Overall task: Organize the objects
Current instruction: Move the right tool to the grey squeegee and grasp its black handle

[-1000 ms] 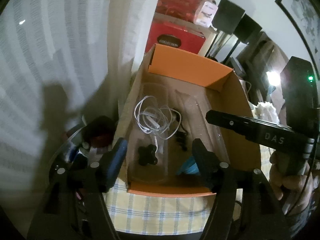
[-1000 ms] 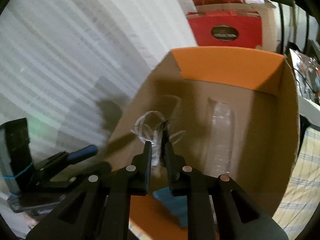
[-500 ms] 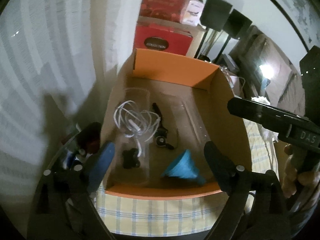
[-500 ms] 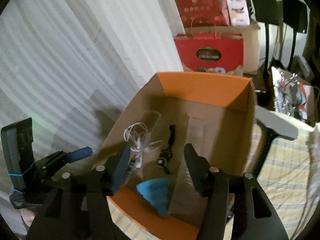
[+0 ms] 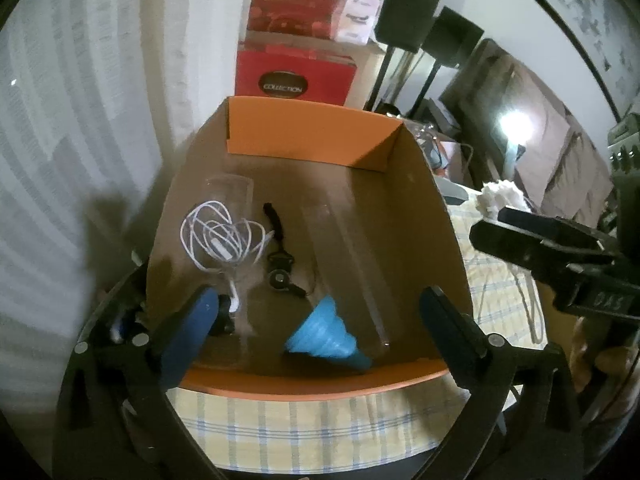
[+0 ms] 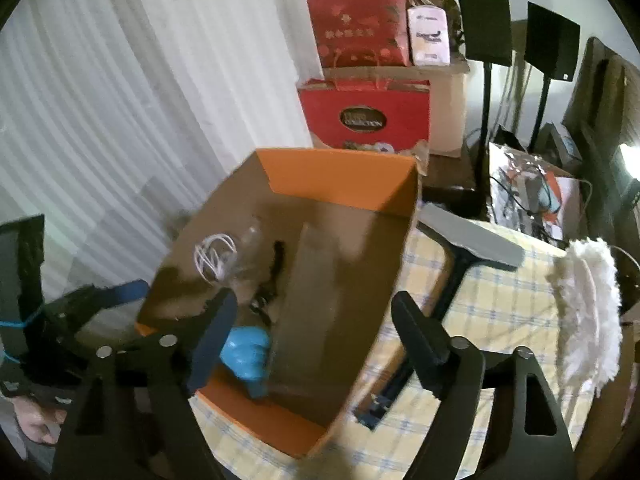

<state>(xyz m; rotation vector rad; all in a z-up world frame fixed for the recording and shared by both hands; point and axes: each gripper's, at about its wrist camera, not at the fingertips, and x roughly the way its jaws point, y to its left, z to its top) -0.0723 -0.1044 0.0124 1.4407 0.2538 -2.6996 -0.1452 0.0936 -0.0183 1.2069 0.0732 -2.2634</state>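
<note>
Since the white cable, black earpiece and blue collapsible funnel already lie in the orange cardboard box, much looks sorted. Both the left gripper and right gripper have just been opening, jaws apart and empty. The squeegee and white duster remain on the desk.

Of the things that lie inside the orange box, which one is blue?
The folded funnel near the front wall of the orange box is blue. The coiled cable is white, and the small strap piece beside it is black.
</note>
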